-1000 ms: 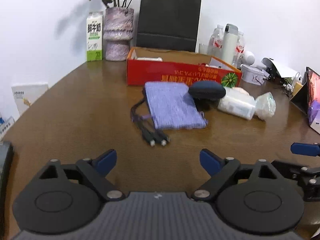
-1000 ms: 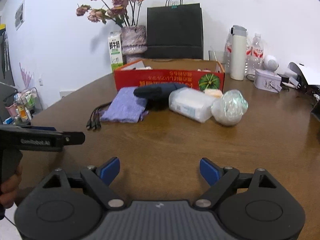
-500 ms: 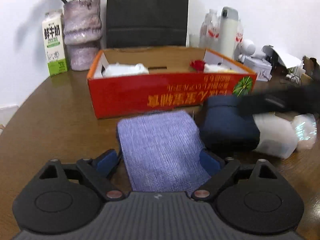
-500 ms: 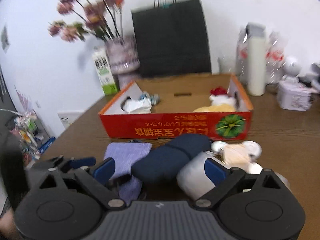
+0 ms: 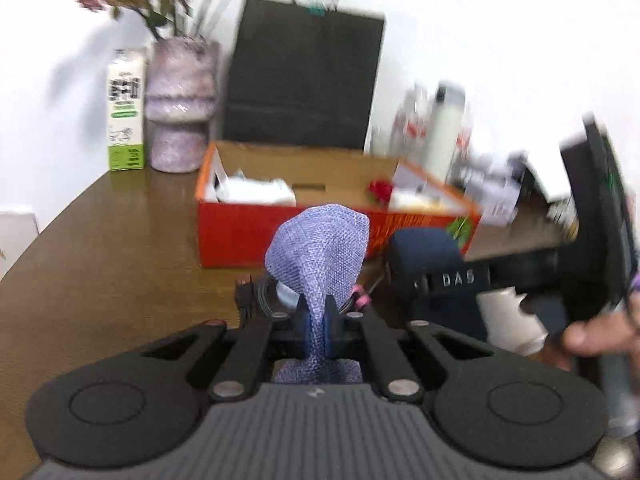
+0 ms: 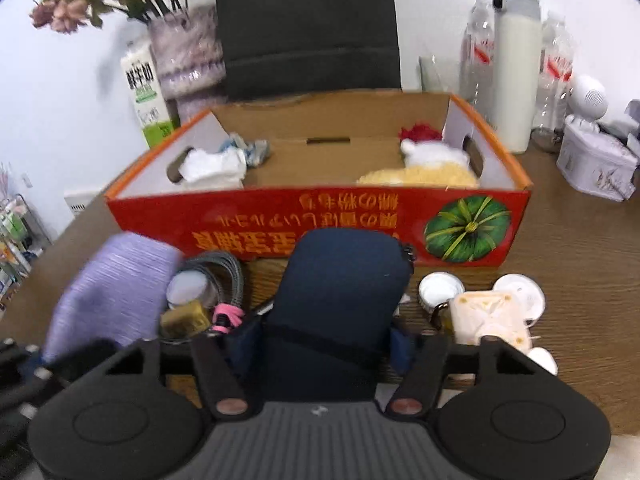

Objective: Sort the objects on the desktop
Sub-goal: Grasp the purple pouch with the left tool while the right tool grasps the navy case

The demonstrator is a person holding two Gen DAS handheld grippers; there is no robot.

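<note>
"DAS" on right tongs (image 5: 460,278)

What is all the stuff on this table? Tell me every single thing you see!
cloth pouch: one, purple, lifted off the table, pinched in the left gripper
soft case: one, dark blue, in front of the box, between the right gripper's fingers
box: one, red cardboard, mid-table, holding white and yellow soft things
cable: one, grey coil with pink tie, left of the case
round lids: several, white, right of the case
milk carton: one, white and green, back left
vase: one, purple, with dried flowers, beside the carton
paper bag: one, black, behind the box
flask: one, white, back right, between clear bottles
table: one, brown wood
left gripper: shut on the pouch
right gripper: closing around the case
</note>
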